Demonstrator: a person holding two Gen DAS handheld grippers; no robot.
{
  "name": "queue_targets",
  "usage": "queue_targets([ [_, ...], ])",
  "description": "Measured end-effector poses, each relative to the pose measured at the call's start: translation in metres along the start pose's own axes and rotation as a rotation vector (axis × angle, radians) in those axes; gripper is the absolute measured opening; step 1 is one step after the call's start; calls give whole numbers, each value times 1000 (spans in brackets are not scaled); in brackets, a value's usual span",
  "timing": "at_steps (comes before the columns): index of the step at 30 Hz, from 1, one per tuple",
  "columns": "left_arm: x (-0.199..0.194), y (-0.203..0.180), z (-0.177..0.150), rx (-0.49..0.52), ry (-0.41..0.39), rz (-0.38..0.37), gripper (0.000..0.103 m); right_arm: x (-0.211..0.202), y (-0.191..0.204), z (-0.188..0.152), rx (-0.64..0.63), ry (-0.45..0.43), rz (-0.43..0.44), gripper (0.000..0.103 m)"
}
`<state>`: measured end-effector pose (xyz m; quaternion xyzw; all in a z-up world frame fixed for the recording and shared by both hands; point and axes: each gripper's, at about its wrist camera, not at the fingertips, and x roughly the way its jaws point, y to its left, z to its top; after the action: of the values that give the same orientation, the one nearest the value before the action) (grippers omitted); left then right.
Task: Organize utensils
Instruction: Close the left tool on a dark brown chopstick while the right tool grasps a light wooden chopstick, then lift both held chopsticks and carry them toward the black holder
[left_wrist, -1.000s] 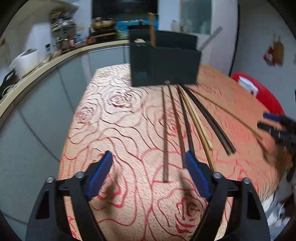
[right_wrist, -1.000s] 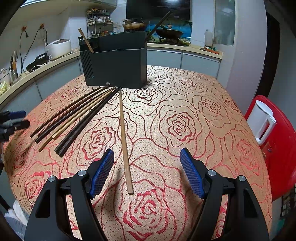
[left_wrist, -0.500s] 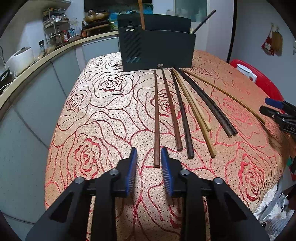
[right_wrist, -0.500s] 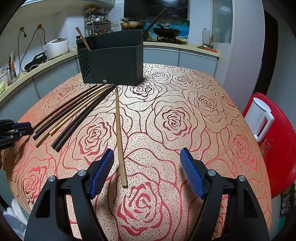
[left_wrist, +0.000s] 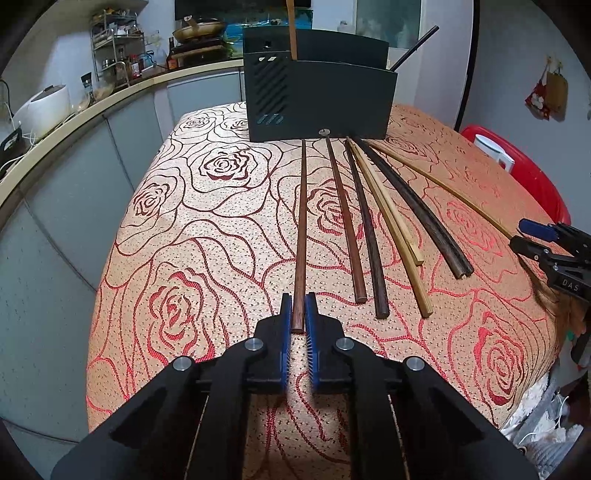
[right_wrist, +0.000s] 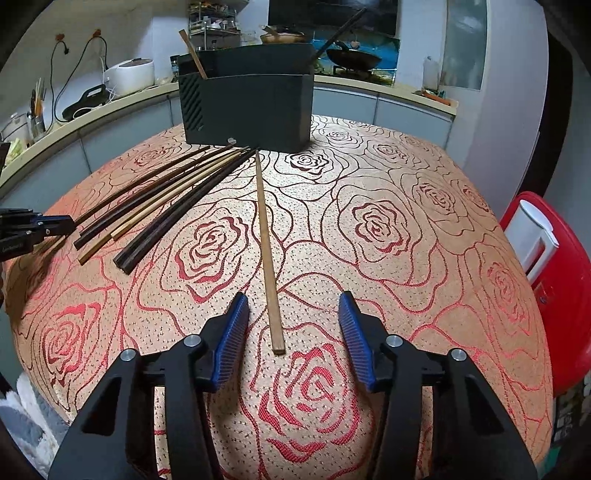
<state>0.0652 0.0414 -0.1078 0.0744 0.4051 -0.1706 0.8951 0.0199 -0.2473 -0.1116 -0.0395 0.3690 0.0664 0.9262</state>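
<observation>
- Since a second ago, the left gripper (left_wrist: 298, 317) has clamped its pads onto the near end of the reddish chopstick (left_wrist: 300, 229).
- Right gripper (right_wrist: 293, 321) is closing around the pale chopstick (right_wrist: 266, 254), not yet touching.
- Both sticks lie on the rose tablecloth (right_wrist: 406, 258), long axes pointing at the black holder (right_wrist: 247, 107).
</observation>
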Motion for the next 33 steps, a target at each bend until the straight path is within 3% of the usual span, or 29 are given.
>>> queue_targets([
  [9, 0, -1, 0, -6, 5, -3, 7, -2, 2, -3, 11, -6, 62, 26],
  [15, 0, 0, 0, -13, 4, 0, 7, -4, 8, -3, -8, -12, 80, 8],
  [21, -8, 0, 2, -25, -18, 3, 7, -8, 3, -1, 22, 2, 92, 7],
  [33, -52, -1, 23, -24, -127, 50, 7, -55, -18, 29, 120, -122, 135, 7],
])
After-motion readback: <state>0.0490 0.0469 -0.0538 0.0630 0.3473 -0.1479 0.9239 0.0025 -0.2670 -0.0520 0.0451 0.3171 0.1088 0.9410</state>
